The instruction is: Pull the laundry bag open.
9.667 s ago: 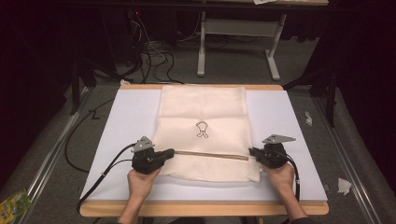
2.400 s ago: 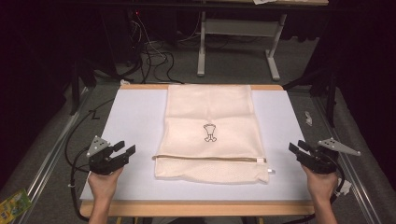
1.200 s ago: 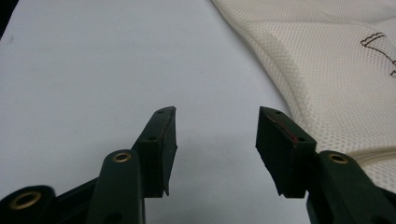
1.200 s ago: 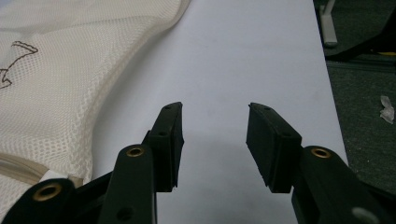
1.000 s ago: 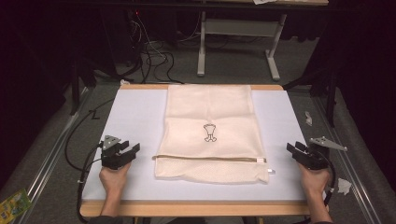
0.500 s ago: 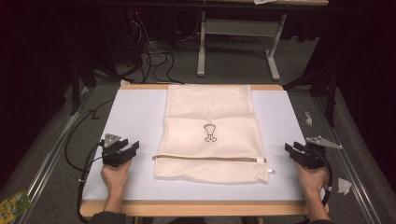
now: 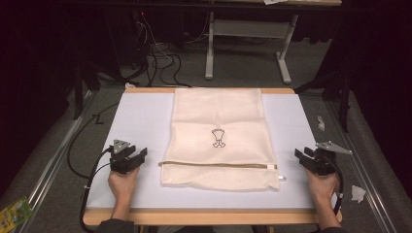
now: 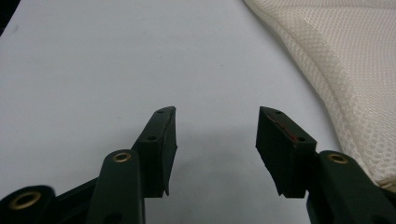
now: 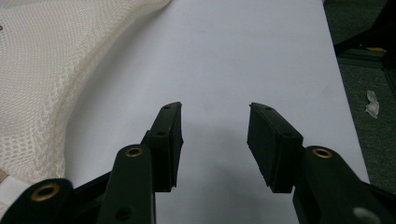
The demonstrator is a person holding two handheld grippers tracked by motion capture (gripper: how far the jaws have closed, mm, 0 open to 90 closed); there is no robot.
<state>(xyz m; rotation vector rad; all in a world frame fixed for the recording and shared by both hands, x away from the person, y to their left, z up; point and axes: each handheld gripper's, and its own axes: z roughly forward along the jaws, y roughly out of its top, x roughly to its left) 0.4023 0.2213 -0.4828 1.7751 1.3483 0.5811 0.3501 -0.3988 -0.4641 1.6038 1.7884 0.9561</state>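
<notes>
The cream mesh laundry bag (image 7: 218,138) lies flat at the middle of the white-topped desk (image 7: 145,116), zipper edge toward the person, a small dark print at its centre. The left gripper (image 7: 131,158) rests on the desk just left of the bag, jaws apart, nothing between them. The right gripper (image 7: 307,159) sits at the desk's right edge, clear of the bag; its jaws have just been opening and hold nothing.
</notes>
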